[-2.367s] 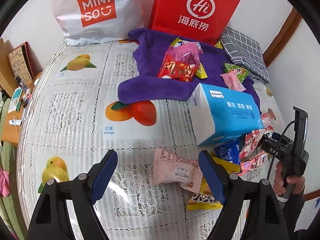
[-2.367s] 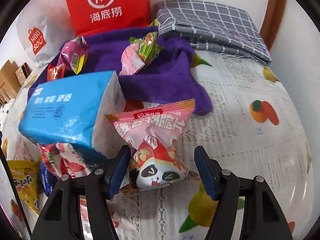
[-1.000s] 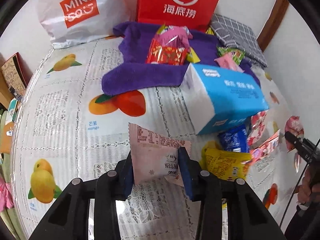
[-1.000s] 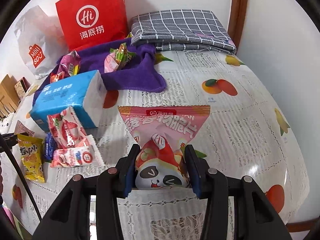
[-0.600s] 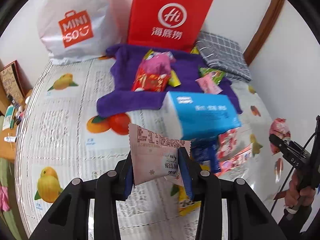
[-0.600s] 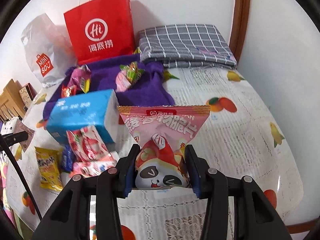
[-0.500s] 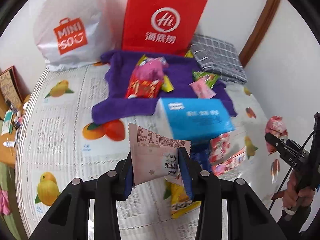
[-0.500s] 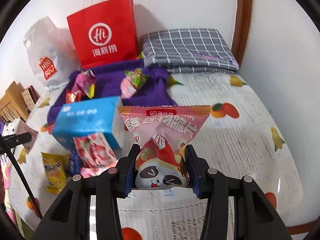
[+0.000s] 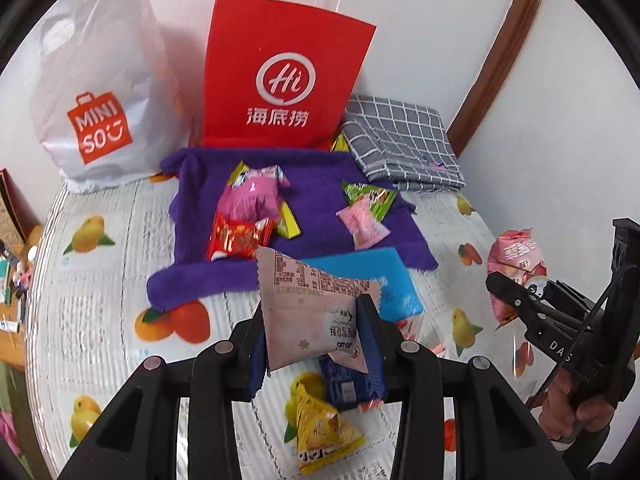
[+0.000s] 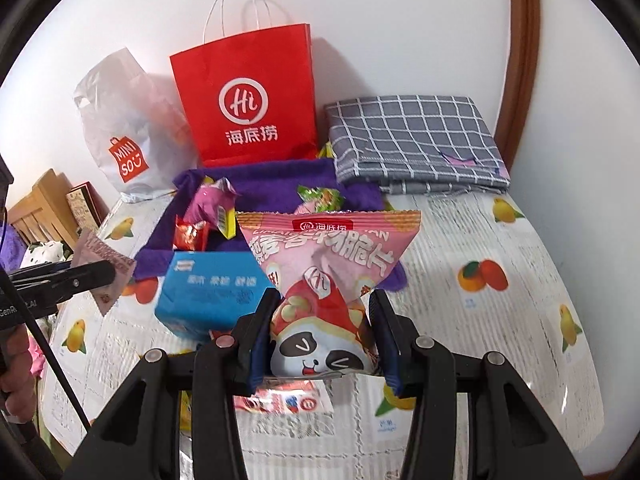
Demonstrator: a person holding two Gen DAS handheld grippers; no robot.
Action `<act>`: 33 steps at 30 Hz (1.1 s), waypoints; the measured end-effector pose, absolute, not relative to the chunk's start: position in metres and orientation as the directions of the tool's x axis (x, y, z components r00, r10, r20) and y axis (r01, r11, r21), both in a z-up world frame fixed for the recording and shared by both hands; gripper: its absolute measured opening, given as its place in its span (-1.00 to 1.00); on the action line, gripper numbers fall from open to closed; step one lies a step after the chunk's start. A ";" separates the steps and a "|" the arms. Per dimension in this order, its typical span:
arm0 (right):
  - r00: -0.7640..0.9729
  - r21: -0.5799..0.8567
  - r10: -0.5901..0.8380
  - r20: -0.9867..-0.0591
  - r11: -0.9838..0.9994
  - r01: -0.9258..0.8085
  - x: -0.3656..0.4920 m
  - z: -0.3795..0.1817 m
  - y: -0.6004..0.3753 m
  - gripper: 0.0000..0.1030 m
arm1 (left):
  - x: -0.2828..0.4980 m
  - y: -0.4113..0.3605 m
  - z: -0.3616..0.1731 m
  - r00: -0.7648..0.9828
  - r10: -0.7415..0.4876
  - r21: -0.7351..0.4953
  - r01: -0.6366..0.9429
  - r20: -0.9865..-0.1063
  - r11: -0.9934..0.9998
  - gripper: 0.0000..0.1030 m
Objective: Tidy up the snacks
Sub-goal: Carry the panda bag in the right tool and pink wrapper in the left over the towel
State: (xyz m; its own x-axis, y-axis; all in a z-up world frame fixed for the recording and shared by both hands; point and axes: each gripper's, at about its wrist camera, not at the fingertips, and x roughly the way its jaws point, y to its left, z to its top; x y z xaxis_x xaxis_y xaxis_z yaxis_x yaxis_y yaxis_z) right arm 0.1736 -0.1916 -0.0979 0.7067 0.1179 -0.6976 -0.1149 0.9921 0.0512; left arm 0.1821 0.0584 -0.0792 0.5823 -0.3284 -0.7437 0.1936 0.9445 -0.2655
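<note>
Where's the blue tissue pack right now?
The blue tissue pack lies on the fruit-print tablecloth at the purple towel's near edge, left of centre in the right wrist view, beside the held panda snack bag.

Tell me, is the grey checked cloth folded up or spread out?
Folded: the grey checked cloth lies in a neat stack with layered edges showing.

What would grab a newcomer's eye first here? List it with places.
First, the two snacks held up over the table: the right gripper is shut on a pink panda snack bag, and the left gripper on a pale pink packet. Behind them, the red paper bag stands against the wall beside a white Miniso bag. In front of those, a purple towel carries several snacks, and a blue tissue pack lies nearer.
</note>
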 end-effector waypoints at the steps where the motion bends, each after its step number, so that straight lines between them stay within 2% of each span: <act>1: 0.709 0.051 0.118 -0.696 0.992 -0.114 0.176 -0.097 -0.191 -0.12 | 0.185 0.058 -0.077 0.585 -0.329 -0.266 0.194 -0.742 0.944 -0.26; 33: 0.724 0.050 0.101 -0.683 0.994 -0.092 0.263 -0.090 -0.188 -0.12 | 0.266 0.067 -0.069 0.601 -0.312 -0.253 0.184 -0.736 0.950 -0.26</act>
